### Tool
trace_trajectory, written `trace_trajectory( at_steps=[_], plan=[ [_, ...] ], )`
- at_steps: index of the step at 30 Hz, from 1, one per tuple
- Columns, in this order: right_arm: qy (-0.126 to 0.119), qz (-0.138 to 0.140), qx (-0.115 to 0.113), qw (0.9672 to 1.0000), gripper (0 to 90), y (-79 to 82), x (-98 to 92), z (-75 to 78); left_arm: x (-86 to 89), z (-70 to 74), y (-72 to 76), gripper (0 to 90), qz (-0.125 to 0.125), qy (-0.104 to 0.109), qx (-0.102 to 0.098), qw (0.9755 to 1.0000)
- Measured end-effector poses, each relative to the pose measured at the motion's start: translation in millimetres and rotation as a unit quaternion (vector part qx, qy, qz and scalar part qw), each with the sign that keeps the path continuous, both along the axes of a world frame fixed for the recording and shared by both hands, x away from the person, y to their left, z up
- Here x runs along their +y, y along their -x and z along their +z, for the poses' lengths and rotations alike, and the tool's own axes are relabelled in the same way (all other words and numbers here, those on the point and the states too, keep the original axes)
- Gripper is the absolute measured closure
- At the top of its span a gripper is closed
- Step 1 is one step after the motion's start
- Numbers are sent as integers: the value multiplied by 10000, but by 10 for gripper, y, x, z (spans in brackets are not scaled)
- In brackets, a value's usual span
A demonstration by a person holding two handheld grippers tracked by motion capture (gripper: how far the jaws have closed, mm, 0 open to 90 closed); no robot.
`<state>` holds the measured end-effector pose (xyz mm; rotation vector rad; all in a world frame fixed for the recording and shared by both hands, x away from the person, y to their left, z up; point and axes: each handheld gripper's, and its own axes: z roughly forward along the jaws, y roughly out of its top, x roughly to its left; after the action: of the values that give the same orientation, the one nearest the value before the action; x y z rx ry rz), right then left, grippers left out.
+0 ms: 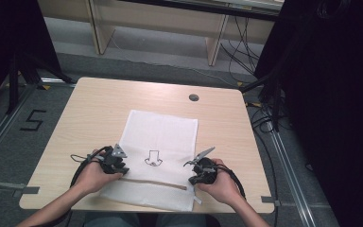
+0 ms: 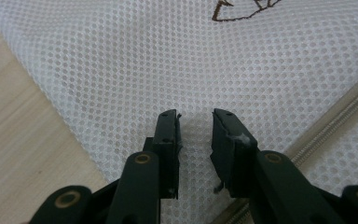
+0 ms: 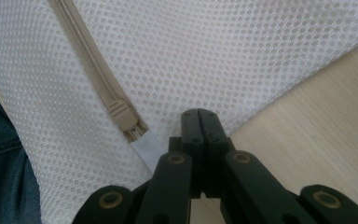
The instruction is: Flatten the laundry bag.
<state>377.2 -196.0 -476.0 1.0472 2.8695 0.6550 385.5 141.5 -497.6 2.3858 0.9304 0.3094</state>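
- White mesh laundry bag (image 1: 163,142): lies flat on the wooden table (image 1: 94,109), long axis running away from the person, near edge at the table's front edge.
- Beige zipper (image 1: 151,182): crosses the bag's near end from side to side. In the right gripper view the zipper slider (image 3: 121,115) sits at the zipper's end, next to a white fabric tab (image 3: 149,154).
- Brown line drawing (image 1: 153,158): printed on the mesh, between the two grippers and just beyond the zipper.
- Left gripper (image 2: 196,135): held in the person's left hand (image 1: 92,175) at the bag's left side. Its jaws stand apart with a gap between them, tips down on or just above the mesh; no fabric is pinched. Contact with the mesh cannot be confirmed from this angle.
- Right gripper (image 3: 199,122): held in the right hand (image 1: 224,184) at the bag's right side, close to the zipper's end. Its jaws are pressed together at the mesh edge; it probably pinches the bag's edge, but the fabric between the pads is hidden.
- Blue denim (image 3: 0,154): visible past the bag's edge in the right gripper view.
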Motion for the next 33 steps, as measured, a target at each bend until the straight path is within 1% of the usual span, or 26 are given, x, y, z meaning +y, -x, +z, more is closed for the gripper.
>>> trace_trajectory(
  at_steps=[1, 3, 6, 7, 8, 9, 10, 11, 12, 13, 14, 15, 16, 18, 20, 21, 23, 24, 25, 26, 27, 28, 29, 30, 31, 33],
  plan=[
    [22, -12, 15, 10000, 900, -6, 2, -1, 0, -7, -10, 710, 54, 41, 26, 10000],
    [39, -23, -33, 10000, 900, -31, 1, -22, 6, -3, -6, 711, 18, 18, -12, 10000],
    [-53, -114, 6, 9999, 900, -65, -13, -50, 7, -10, 12, 711, 104, 72, -34, 9999],
    [-63, -37, -42, 10000, 900, -75, -15, -57, 6, -9, 15, 711, 116, 48, -45, 9999],
    [-115, -44, 16, 9999, 900, -87, -20, -59, 3, -12, 20, 722, 136, 86, 22, 9999],
    [-115, -44, 16, 9999, 900, -87, -20, -59, 4, -8, 31, 722, 111, 67, -1, 9999],
    [-118, -115, -23, 9999, 900, -98, -25, -64, 0, -14, 43, 725, 115, 71, -37, 9999],
    [-74, -76, -66, 9999, 900, -113, -35, -60, -10, -19, 61, 725, 172, 133, -5, 9998],
    [-74, -76, -66, 9999, 900, -113, -35, -60, -13, -17, 74, 725, 159, 94, -49, 9998],
    [-84, -71, -60, 9999, 900, -121, -39, -60, -16, -14, 88, 725, 135, 96, -6, 9999],
    [-78, -77, -79, 9999, 900, -133, -44, -64, -30, -19, 104, 725, 157, 106, -46, 9998],
    [-86, -120, -80, 9999, 900, -144, -50, -62, -28, -11, 103, 724, 84, 43, -42, 9999],
    [-87, -131, -81, 9998, 900, -153, -53, -63, -32, -8, 99, 723, 81, 13, -61, 9999],
    [-79, -99, -124, 9998, 900, -176, -60, -65, -42, -17, 86, 721, 161, 111, -11, 9998],
    [-69, -114, -120, 9998, 900, -184, -65, -65, -40, -18, 64, 721, 163, 120, -54, 9998],
    [-117, -158, -142, 9997, 900, -192, -81, -70, -44, -24, 62, 721, 209, 165, -25, 9996],
    [-177, -174, -116, 9996, 898, -197, -98, -76, -45, -25, 55, 721, 242, 159, -54, 9996],
    [-204, -183, -122, 9995, 890, -198, -106, -76, -37, -17, 53, 721, 178, 130, -23, 9998],
    [-203, -177, -132, 9995, 868, -196, -111, -75, -41, -21, 56, 719, 216, 169, -42, 9996],
    [-236, -189, -230, 9993, 793, -179, -122, -49, -40, -17, 55, 682, 201, 185, -22, 9996],
    [-236, -189, -230, 9993, 793, -179, -122, -49, -40, -11, 57, 682, 207, 261, -5, 9994],
    [-313, -175, -335, 9988, 790, -167, -138, -26, -39, 4, 62, 661, 199, 327, -13, 9993],
    [-431, -41, -437, 9981, 781, -163, -165, 2, -37, 27, 67, 656, 220, 379, -17, 9990],
    [-560, -75, -480, 9972, 767, -133, -195, 44, -41, 36, 73, 646, 206, 477, -4, 9986],
    [-643, -77, -561, 9963, 756, -123, -221, 58, -45, 48, 79, 634, 225, 517, -96, 9984],
    [-786, -218, -633, 9947, 720, -85, -283, 68, -61, 72, 77, 603, 257, 569, -271, 9977]
  ],
)
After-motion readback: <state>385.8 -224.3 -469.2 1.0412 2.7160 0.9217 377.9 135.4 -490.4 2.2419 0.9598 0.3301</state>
